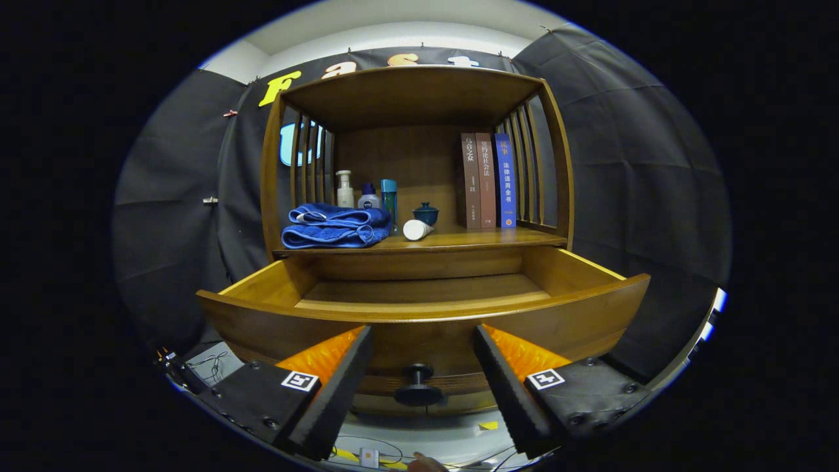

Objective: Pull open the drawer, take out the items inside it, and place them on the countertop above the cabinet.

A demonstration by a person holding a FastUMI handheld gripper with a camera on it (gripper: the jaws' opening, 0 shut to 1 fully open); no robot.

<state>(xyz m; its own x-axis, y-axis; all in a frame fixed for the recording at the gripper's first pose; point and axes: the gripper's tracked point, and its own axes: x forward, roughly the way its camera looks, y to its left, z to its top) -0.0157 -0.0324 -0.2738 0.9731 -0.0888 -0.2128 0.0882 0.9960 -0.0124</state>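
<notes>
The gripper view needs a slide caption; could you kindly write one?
Open claw straddles the knob of the pulled-out drawer, folded blue towel on the countertop above.

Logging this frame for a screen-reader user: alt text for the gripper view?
The open gripper faces a pulled-out wooden drawer, its knob between the fingers. On the countertop above sit a folded blue towel, bottles, a white cup on its side and books.

Cam rides the hand-held gripper (pixel 423 364), sitting low and close, facing straight into the open drawer (pixel 419 308) and shelf (pixel 419 241) above.
</notes>
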